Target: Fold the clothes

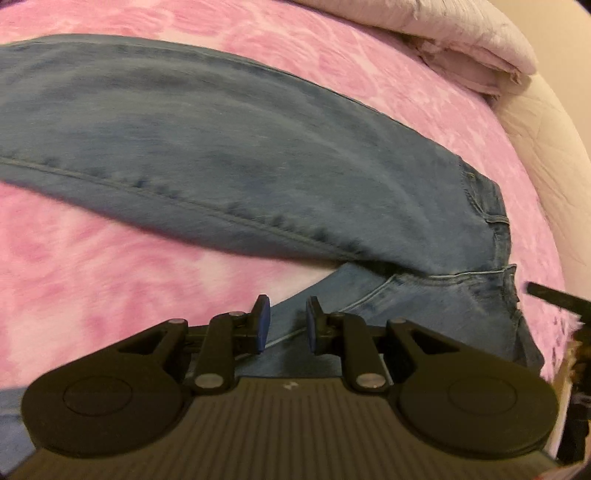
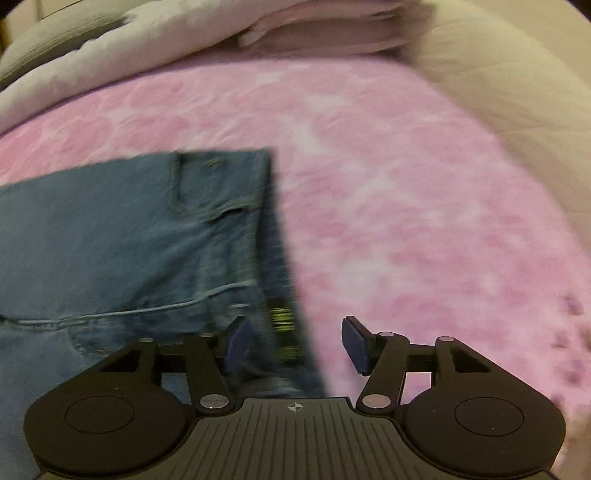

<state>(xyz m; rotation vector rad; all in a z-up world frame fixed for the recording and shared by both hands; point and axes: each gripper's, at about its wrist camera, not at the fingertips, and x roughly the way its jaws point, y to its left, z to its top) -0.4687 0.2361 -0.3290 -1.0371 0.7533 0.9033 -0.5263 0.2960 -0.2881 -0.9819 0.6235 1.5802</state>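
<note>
Jeans (image 1: 229, 155) lie flat on the pink blanket (image 1: 92, 280), one leg folded over the other, waistband toward the right. Your left gripper (image 1: 284, 325) sits above the near leg with its blue pads (image 1: 263, 325) a little apart, holding nothing. Your right gripper (image 2: 295, 347) hangs wide open over the waistband edge (image 2: 280, 295), empty. Folded pale bedding (image 2: 314, 33) lies at the far side.

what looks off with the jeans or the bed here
Nothing is damaged or spilled. The jeans lie on the pink blanket with one leg crossed at a slant over the other, so they are not yet squared up.
</note>
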